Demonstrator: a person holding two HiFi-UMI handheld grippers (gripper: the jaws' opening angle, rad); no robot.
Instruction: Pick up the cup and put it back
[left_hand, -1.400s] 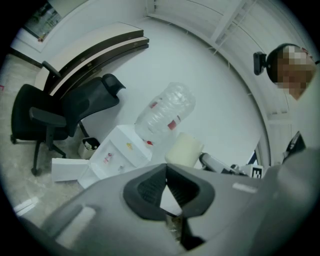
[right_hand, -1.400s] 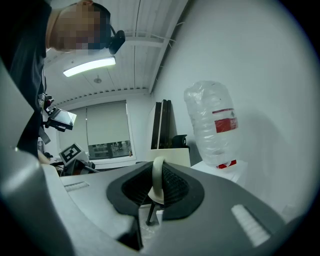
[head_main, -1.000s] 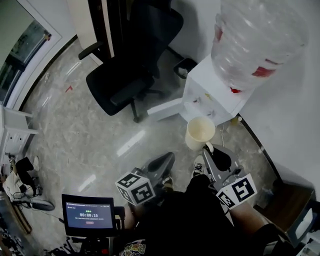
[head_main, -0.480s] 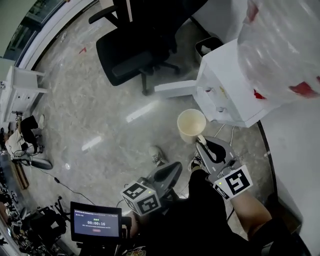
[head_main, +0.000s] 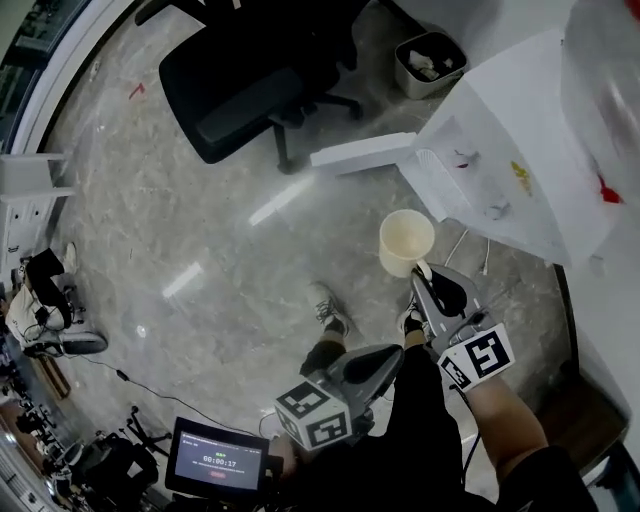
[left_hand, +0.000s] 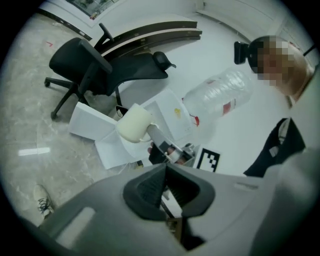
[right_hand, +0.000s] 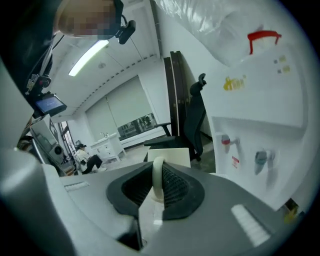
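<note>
Floor (head_main: 190, 230) below cup (head_main: 405, 238) in right gripper (head_main: 424, 276)

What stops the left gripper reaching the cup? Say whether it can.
Probably yes: nothing stands between the left gripper and the cup. But its fingers are shut, and the right gripper clamps the handle, leaving only the body free.
</note>
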